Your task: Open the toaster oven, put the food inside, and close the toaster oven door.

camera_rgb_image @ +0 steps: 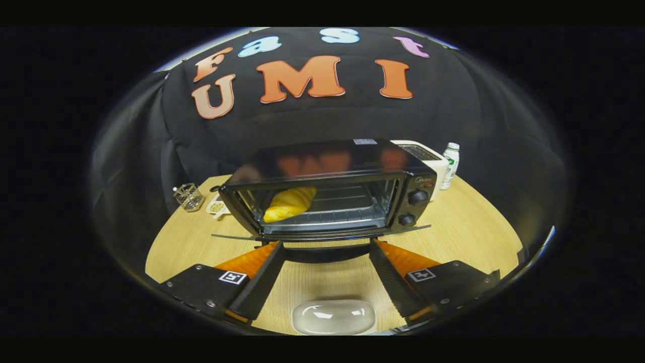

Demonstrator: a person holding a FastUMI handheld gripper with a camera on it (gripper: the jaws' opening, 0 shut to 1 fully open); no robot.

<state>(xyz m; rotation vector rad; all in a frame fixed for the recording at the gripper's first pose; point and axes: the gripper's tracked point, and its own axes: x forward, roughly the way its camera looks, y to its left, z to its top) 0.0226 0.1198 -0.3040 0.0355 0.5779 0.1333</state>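
The black toaster oven (332, 171) stands on the round wooden table (468, 227) straight ahead of me. Its door (403, 230) hangs down flat and open, seen edge-on. A yellow bread roll (289, 203) lies on the wire rack in the left part of the oven's chamber. My gripper (326, 247) is open, its fingertips spread wide just under the door's front edge. The door's dark handle (327, 253) runs between the fingertips, and neither finger presses on it.
Two knobs (417, 197) sit on the oven's right panel. A white appliance (428, 154) and a small white bottle (450, 165) stand behind the oven on the right. A wire basket (189, 196) and a small white item (217, 206) are to its left. A clear oval dish (333, 316) lies near me.
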